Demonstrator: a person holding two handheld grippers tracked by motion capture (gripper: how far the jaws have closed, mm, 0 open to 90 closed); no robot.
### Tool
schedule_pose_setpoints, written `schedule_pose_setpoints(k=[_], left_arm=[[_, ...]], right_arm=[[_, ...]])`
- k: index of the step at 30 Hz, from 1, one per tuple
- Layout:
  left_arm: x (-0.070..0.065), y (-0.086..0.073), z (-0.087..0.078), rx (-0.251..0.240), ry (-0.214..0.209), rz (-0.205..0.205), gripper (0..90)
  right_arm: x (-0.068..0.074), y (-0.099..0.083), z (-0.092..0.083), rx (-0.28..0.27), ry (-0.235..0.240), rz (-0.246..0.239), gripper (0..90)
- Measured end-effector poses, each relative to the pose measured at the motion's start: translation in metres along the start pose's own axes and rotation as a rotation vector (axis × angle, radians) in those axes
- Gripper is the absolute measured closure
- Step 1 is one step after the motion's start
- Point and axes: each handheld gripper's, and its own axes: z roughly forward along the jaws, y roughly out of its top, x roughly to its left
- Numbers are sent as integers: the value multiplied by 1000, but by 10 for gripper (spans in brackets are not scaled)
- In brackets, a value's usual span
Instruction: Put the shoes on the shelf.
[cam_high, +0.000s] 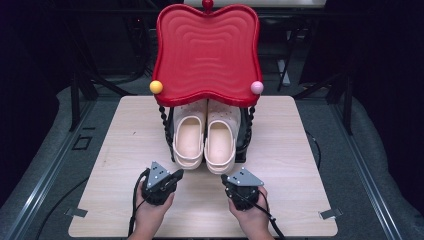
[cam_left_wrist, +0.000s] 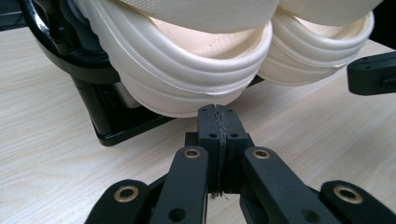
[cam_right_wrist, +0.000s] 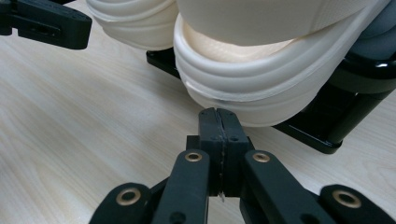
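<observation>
Both grippers, L (cam_high: 176, 175) & R (cam_high: 224, 178), jaws together, nothing held; clogs (cam_high: 205, 142) just ahead under red tray (cam_high: 207, 50).

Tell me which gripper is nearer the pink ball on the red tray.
Right. The right gripper sits below the pink ball, slightly left of it; the left gripper is farther left, under the yellow ball's side.

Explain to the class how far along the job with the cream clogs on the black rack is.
Barely begun, it seems. Done: both cream rubber clogs, left and right, sit side by side on the black rack's low shelf under the red wavy tray. In hand: the left claw and right claw point at the clog heels, jaws shut, empty. Left: opening, gripping and moving the clogs.
</observation>
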Motion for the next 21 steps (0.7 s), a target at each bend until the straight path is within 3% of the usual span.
schedule_pose_setpoints(k=[4, 6, 12, 15, 21], left_arm=[[2, 2, -1, -5, 11, 3, 900], [3, 4, -1, -7, 13, 0, 900], [4, 5, -1, -3, 29, -6, 900], [6, 7, -2, -8, 38, -7, 900], [10, 12, -2, -10, 48, -3, 900]], right_arm=[[-1, 0, 1, -11, -4, 4, 900], [-2, 1, -1, 11, -1, -2, 900], [-4, 4, -2, -27, -12, 4, 900], [-5, 7, -5, -11, -31, -23, 900], [-12, 11, -2, -12, -49, -9, 900]])
